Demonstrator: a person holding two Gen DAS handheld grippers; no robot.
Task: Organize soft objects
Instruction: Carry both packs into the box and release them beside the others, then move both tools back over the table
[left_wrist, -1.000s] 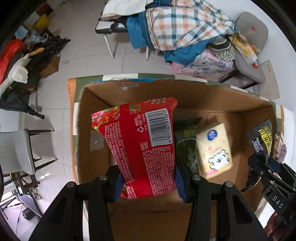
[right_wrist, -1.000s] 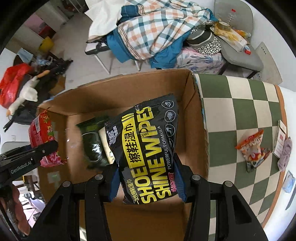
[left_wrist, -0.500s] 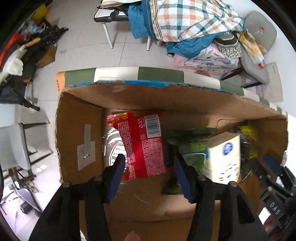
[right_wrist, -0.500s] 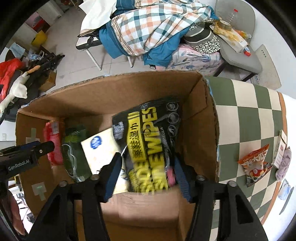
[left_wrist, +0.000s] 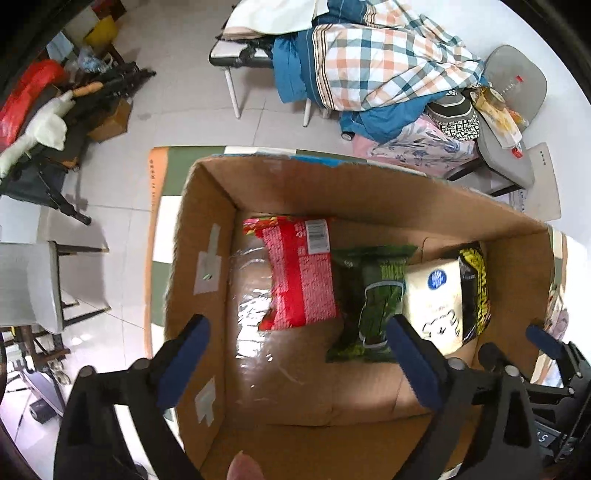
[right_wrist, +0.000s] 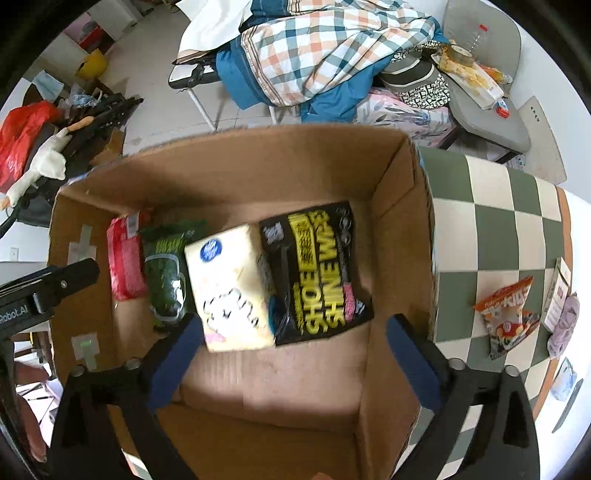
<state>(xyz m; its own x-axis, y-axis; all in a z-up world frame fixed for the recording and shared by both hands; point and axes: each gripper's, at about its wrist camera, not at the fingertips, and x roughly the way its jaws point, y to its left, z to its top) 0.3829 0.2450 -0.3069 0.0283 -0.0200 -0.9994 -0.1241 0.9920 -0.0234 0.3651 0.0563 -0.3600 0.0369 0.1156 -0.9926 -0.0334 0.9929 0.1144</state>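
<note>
A large open cardboard box sits on a green and white checkered table, filling most of both wrist views. Four soft packs lie side by side on its floor. In the right wrist view, running from nine o'clock toward three o'clock, they are a red snack bag, a green packet, a cream tissue pack and a black shoe wipes pack with yellow lettering, each touching its neighbour. In the left wrist view the red snack bag lies near the centre, with the green packet just beside it toward three o'clock.

The left gripper hangs above the box with its blue-padded fingers spread wide and nothing between them. The right gripper is likewise spread wide and empty over the box.

On the table at three o'clock of the box lies an orange snack pouch.
</note>
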